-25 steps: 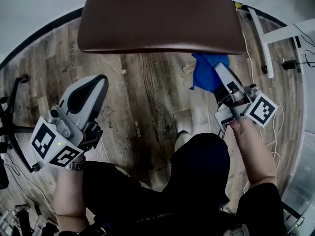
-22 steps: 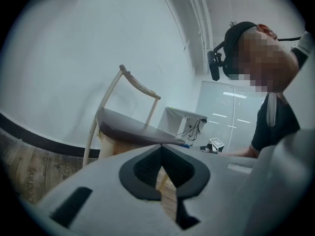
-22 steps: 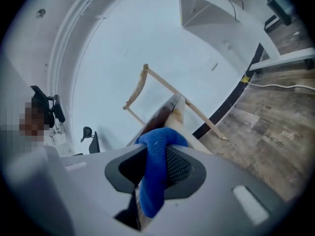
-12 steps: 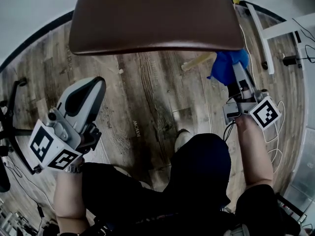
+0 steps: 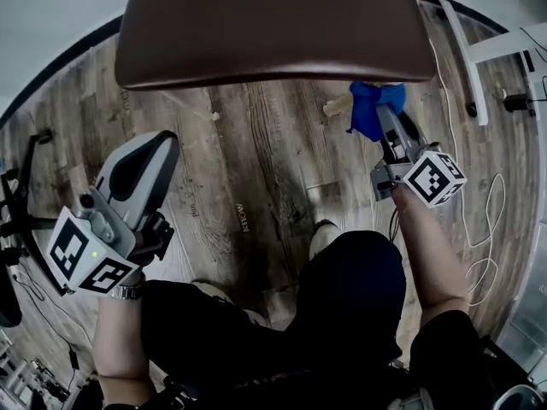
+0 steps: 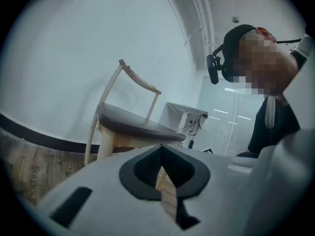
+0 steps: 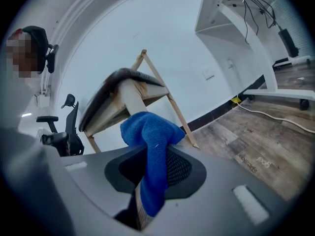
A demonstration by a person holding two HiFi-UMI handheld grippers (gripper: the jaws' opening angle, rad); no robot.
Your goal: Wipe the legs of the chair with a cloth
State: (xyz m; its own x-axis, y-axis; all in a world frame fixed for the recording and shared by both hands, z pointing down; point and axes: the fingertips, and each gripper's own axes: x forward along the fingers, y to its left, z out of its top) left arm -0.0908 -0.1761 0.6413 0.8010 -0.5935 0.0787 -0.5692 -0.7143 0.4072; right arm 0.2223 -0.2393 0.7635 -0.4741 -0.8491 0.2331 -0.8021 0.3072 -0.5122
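The chair's brown seat (image 5: 273, 24) fills the top of the head view, and a pale wooden leg (image 5: 338, 105) pokes out below its front right edge. My right gripper (image 5: 382, 120) is shut on a blue cloth (image 5: 373, 108) that lies against that leg. In the right gripper view the cloth (image 7: 150, 141) bunches out of the jaws, just in front of the leg (image 7: 132, 98). My left gripper (image 5: 152, 154) hangs at the left, shut on nothing, away from the chair. In the left gripper view the whole chair (image 6: 130, 124) stands ahead of it.
An office chair's black base (image 5: 19, 220) lies at the far left. White desk legs (image 5: 466, 49) and loose cables (image 5: 483, 237) run along the right. The person's dark trousers (image 5: 342, 306) and a shoe (image 5: 321, 236) are below. White wall and black skirting stand behind the chair.
The right gripper with the cloth swung out to the right under the seat edge, then came back left against the leg. The left gripper has hardly moved.
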